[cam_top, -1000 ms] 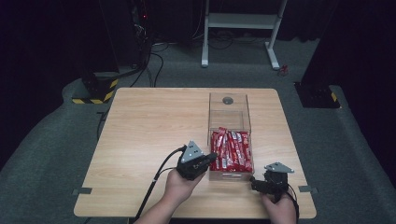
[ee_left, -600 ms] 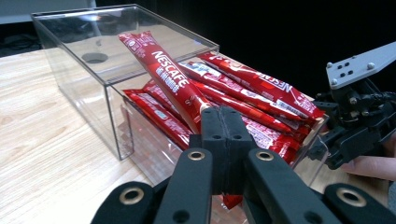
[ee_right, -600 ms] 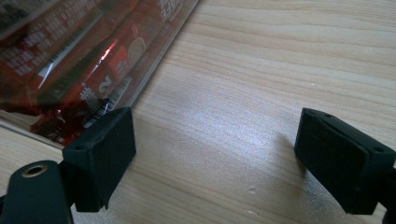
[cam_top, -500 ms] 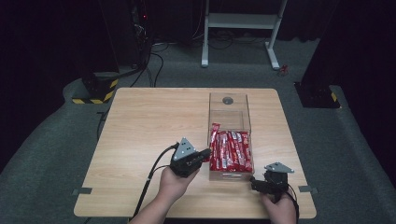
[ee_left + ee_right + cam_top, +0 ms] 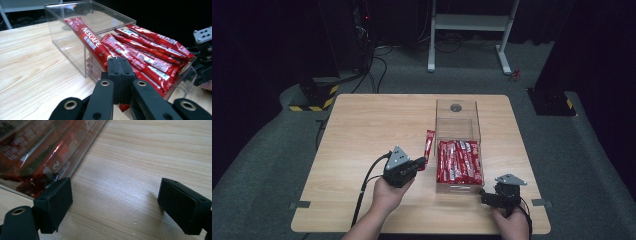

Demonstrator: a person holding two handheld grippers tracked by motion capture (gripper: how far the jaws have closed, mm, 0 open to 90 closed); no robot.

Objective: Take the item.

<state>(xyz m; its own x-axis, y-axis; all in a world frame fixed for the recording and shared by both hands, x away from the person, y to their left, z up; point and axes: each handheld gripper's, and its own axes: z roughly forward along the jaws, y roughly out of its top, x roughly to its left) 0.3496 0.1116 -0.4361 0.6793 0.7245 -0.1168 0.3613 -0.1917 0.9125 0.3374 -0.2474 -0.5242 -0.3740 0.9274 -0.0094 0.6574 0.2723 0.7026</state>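
Note:
A clear plastic box stands on the wooden table, its near half packed with several red Nescafe stick packets. My left gripper is shut on one red packet, held just left of the box and pointing away from me. In the left gripper view that packet rises from between the closed jaws, beside the box wall. My right gripper rests on the table at the box's near right corner, jaws wide apart and empty. The right gripper sits over bare wood, with packets behind the clear wall.
The far half of the box holds no packets and has a small round dark mark at its far end. A white frame and a yellow-black striped base stand on the grey floor beyond the table. Bare wood lies left of the box.
My left gripper has drawn back to the left from the box with one red packet in it. The right gripper has stayed put.

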